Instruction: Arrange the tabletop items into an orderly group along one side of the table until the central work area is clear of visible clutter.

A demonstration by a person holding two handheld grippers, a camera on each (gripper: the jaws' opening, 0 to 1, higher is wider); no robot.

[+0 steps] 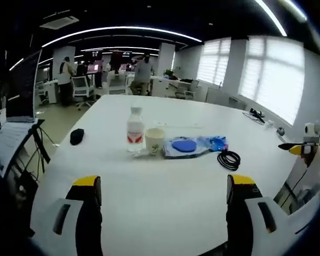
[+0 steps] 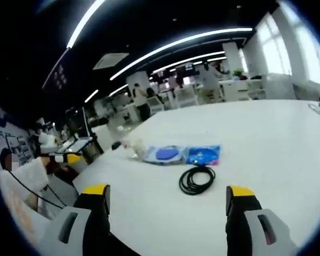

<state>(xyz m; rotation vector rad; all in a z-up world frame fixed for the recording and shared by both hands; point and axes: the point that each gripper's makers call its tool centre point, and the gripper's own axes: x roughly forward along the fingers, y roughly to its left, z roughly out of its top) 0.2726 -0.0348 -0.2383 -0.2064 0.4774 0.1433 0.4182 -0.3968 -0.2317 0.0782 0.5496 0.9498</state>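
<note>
Both the left gripper and the right gripper are spread wide and hold nothing. On the white table, the bottle, paper cup, blue plastic bags and coiled black cable lie together near the middle. I think the cup is light and crushes easily; the cable is floppy, best taken across the coil. The bottle's red label is unreadable.

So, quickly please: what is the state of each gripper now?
Left gripper: open, fingers apart, holding nothing.
Right gripper: open, fingers apart, holding nothing.
</note>
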